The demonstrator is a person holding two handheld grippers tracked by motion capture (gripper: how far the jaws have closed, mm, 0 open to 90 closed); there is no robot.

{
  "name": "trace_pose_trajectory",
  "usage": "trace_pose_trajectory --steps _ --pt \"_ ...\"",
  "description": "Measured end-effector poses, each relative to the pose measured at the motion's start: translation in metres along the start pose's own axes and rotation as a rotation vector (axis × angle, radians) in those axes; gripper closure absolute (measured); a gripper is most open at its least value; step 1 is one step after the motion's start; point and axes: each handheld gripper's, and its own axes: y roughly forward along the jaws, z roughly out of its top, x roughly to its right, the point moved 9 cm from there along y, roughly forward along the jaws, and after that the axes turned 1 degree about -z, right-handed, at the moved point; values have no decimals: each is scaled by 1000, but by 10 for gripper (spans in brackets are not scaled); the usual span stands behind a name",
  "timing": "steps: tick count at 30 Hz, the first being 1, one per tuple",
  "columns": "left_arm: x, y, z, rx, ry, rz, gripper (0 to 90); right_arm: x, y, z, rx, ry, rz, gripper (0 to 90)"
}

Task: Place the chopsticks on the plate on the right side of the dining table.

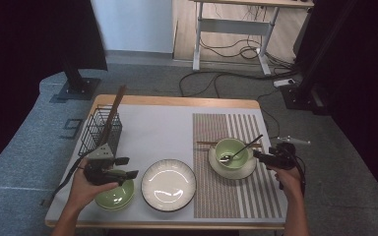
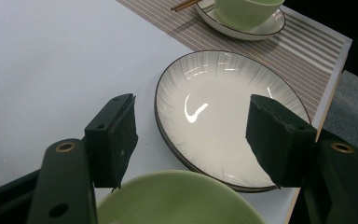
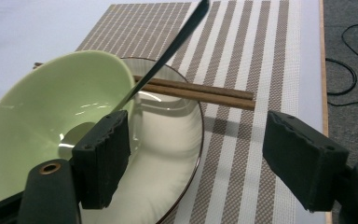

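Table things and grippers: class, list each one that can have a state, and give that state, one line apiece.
Left gripper: open, above the near green bowl.
Right gripper: open, beside the saucer.
Far green bowl: upright on the saucer, spoon inside.
White plate: upright, empty.
Wire basket: upright.
Chopsticks: lying on the striped mat.

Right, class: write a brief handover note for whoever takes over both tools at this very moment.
Left tool: open, holding nothing, above the near-left green bowl, facing the white plate.
Right tool: open, holding nothing, beside the saucer on the striped mat.
On that saucer stands a green bowl with a spoon in it; chopsticks lie behind it.
Done: one place looks laid.
Left: probably move the near-left bowl and plate; nothing gripped yet.
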Motion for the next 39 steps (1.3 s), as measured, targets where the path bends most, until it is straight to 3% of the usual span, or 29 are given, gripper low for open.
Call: trace_pose_trajectory --steps 4,8,15,23,39 --pt "-1 0 0 2 -4 0 336 -9 -5 -2 16 16 24 233" --pt "0 2 -1 -4 -4 -6 336 -23 -8 -4 11 -14 28 233" --pt "0 -3 1 12 -6 -8 336 -32 -14 -17 0 -38 21 232" --pt "0 -3 2 13 -4 -10 336 -46 -22 -28 9 -56 48 231" --pt "0 -4 2 15 -2 -11 336 -90 -31 -40 28 -123 99 244"
